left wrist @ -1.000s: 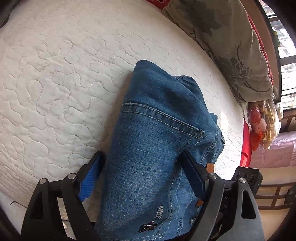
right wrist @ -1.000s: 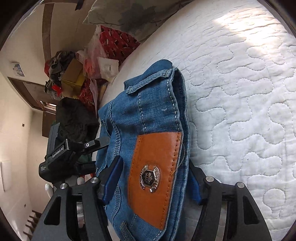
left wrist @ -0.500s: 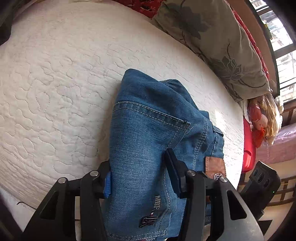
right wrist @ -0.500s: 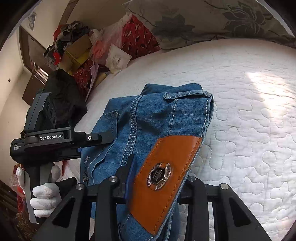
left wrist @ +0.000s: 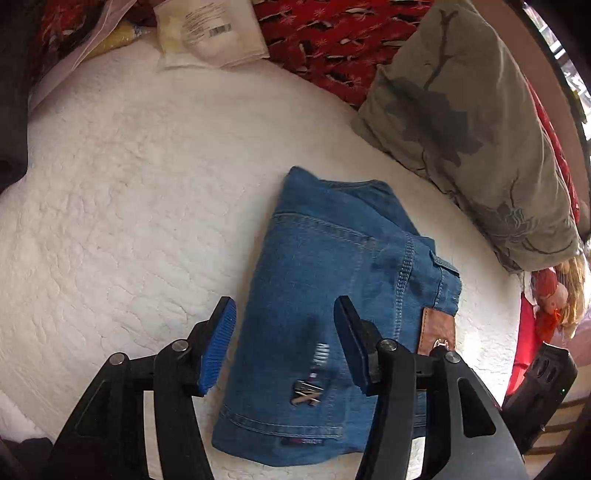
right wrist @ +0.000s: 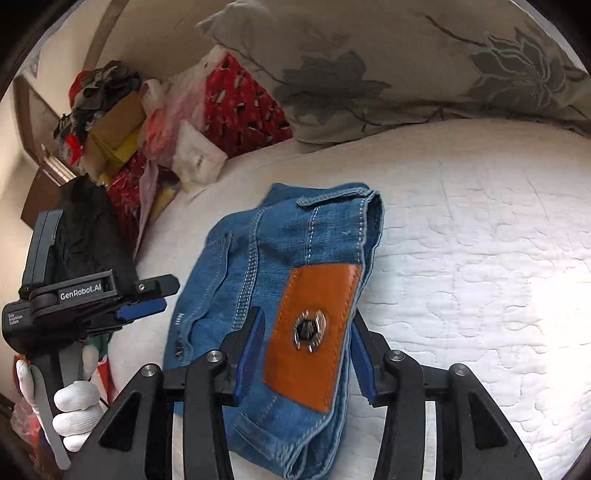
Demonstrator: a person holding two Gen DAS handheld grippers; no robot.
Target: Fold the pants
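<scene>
folded denim pants [left wrist: 325, 295] | tan leather patch [right wrist: 314, 332] | quilted white mattress [left wrist: 110, 221]

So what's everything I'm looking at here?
jeans: one pair, blue, folded on the bed, brown leather patch at the waistband.
quilted cover: one, white, over the bed.
pillow: one, grey-green floral, at the bed's far edge.
red patterned fabric: one, beside the pillow.
white packet: one, at the bed's edge.
cardboard boxes: a few, brown and yellow, piled past the bed.
left gripper: black, blue fingers apart above the jeans.
right gripper: black, fingers apart either side of the patch.
gloved hand: white, holding the left gripper's handle.
</scene>
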